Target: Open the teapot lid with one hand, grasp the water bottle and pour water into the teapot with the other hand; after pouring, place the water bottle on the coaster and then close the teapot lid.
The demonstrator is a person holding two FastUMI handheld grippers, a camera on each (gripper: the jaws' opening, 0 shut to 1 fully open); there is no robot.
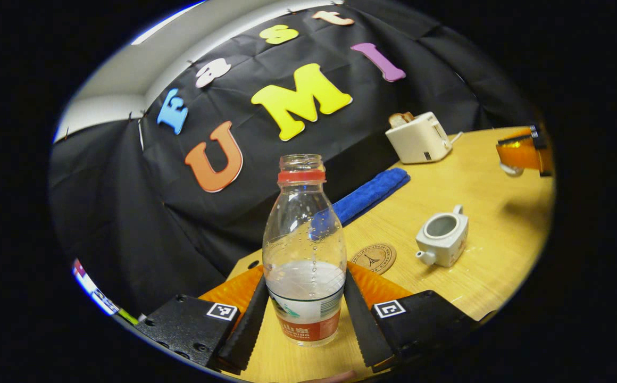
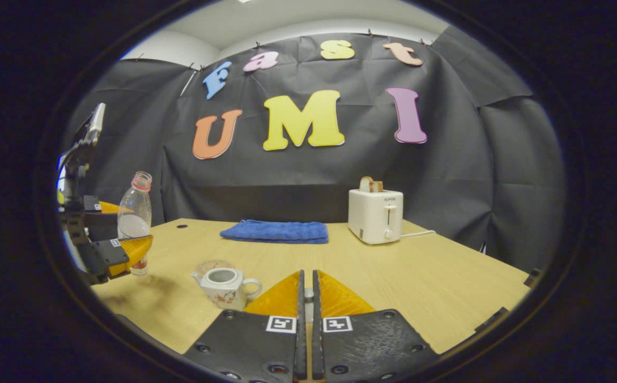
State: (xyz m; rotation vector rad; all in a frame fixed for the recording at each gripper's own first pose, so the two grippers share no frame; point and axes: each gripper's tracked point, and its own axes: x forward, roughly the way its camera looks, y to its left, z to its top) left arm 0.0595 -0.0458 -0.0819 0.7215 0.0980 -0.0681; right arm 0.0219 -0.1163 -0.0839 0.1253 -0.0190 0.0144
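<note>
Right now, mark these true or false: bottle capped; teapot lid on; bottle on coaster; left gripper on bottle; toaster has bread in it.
1. The water bottle is capped. False: its neck is open.
2. The teapot has its lid on. False: its top is open.
3. The bottle stands on the coaster. False: the coaster is bare.
4. The left gripper is shut on the bottle. True.
5. The toaster holds bread. True.

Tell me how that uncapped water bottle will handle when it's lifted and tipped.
The water bottle looks light: thin clear plastic, under half full. Its walls may flex under the left gripper. With no cap, the water would likely slosh and spill easily.
</note>
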